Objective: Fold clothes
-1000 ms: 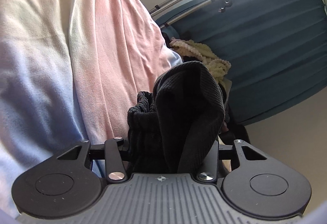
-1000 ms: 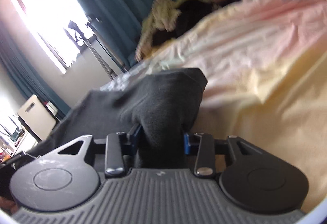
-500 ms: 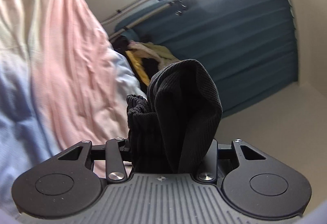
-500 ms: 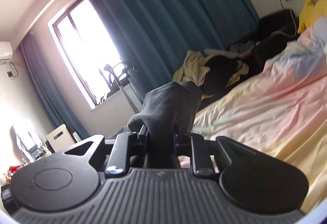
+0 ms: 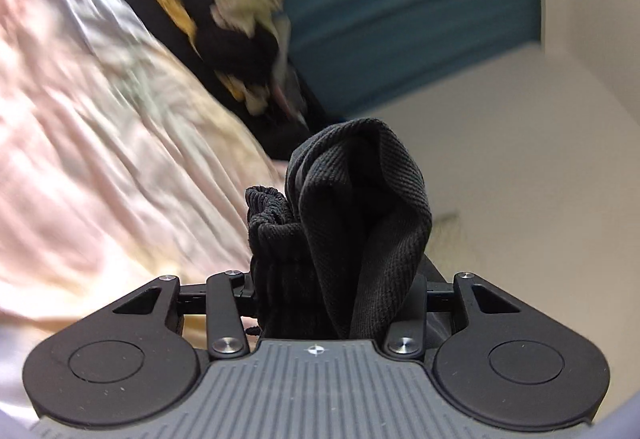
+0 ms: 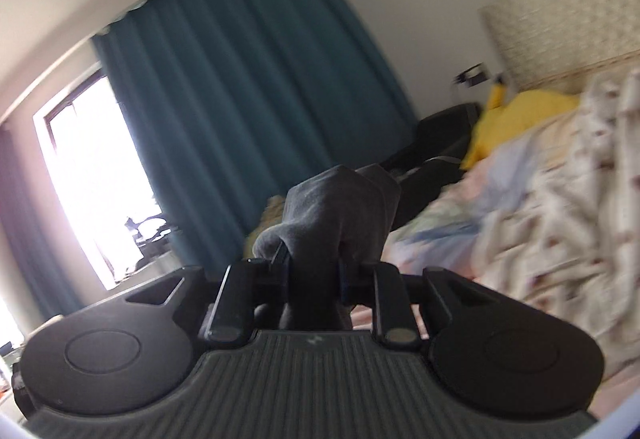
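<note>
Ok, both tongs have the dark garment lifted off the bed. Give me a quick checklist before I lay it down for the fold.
1. Left tongs gripping dark garment: ok, a thick bunch of cloth with a gathered band sits between the fingers.
2. Right tongs gripping it: ok, cloth clamped between blue pads.
3. Both holding the same garment: cannot tell, no view shows the cloth spanning them.
4. Garment hanging straight, untwisted: cannot tell, the hanging part is out of view.
5. Landing spot on the bed sheet: cannot tell, blurred; rumpled bedding to the right.
6. Clothes pile kept apart: ok, beyond the bed's edge.
</note>
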Demonstrator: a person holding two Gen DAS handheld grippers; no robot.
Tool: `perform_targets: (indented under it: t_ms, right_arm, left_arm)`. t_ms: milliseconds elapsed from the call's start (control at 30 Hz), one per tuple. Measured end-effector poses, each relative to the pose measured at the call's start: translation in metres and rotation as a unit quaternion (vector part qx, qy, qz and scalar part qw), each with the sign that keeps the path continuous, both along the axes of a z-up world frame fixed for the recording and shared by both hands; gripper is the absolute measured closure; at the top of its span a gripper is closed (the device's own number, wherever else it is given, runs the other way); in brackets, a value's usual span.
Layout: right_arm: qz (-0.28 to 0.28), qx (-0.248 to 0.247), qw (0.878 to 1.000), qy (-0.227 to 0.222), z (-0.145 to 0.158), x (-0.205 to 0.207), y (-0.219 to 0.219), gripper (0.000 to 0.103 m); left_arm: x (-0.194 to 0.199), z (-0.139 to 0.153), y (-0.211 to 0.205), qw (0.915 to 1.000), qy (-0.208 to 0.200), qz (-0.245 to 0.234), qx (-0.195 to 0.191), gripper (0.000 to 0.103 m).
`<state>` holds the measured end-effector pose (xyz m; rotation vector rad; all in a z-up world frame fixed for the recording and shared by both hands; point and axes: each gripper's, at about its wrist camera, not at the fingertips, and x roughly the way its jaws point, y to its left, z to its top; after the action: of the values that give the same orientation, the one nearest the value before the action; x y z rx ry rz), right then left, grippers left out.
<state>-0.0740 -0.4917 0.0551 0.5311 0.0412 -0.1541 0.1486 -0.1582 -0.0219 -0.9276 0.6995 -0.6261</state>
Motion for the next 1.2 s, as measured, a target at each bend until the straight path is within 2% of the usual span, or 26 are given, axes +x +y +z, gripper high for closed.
perform_targets:
  t_ms: [167, 300, 333, 400, 500, 567, 667, 733, 800, 900, 1033, 1200]
  right_arm:
    - [-0.045, 0.012, 0.999, 0.025, -0.057, -0.018, -0.053, 0.08]
    - [-0.066, 0.068, 0.991, 0.092, -0.138, -0.02, -0.076, 0.08]
    - [-0.068, 0.079, 0.989, 0.107, -0.158, -0.021, -0.079, 0.078]
    - [-0.072, 0.083, 0.987, 0.119, -0.19, -0.024, -0.081, 0.076]
    - [-0.074, 0.086, 0.987, 0.112, -0.211, -0.025, -0.081, 0.074]
    - [-0.078, 0.081, 0.987, 0.114, -0.212, -0.021, -0.082, 0.074]
    - [-0.08, 0.076, 0.987, 0.118, -0.208, -0.019, -0.081, 0.068]
    - [-0.085, 0.076, 0.986, 0.121, -0.201, -0.021, -0.079, 0.052]
    - [-0.098, 0.077, 0.985, 0.123, -0.19, -0.026, -0.076, 0.041]
    - [-0.118, 0.063, 0.983, 0.125, -0.176, -0.036, -0.066, 0.027]
    - [-0.119, 0.022, 0.985, 0.123, -0.15, -0.044, -0.051, 0.026]
    - [-0.074, -0.03, 0.993, 0.09, -0.094, -0.031, -0.007, 0.026]
  left_arm:
    - [0.017, -0.059, -0.055, 0.9987, -0.004, -0.046, 0.023, 0.054]
    - [0.027, -0.123, -0.071, 0.9958, -0.008, -0.063, 0.066, 0.052]
    - [0.027, -0.134, -0.069, 0.9958, -0.014, -0.063, 0.065, 0.05]
    - [0.027, -0.149, -0.063, 0.9966, -0.026, -0.065, 0.043, 0.049]
    - [0.027, -0.15, -0.069, 0.9947, -0.045, -0.064, 0.066, 0.046]
    - [0.026, -0.15, -0.071, 0.9942, -0.05, -0.06, 0.074, 0.045]
    - [0.025, -0.147, -0.069, 0.9932, -0.045, -0.062, 0.088, 0.035]
    - [0.023, -0.141, -0.066, 0.9916, -0.046, -0.062, 0.104, 0.015]
    - [0.019, -0.133, -0.059, 0.9889, -0.06, -0.052, 0.126, 0.007]
    - [0.004, -0.105, -0.038, 0.9825, -0.085, -0.034, 0.162, 0.004]
    - [-0.017, -0.065, -0.006, 0.9701, -0.119, -0.008, 0.211, 0.003]
    - [-0.044, -0.014, 0.034, 0.9487, -0.161, 0.025, 0.271, 0.003]
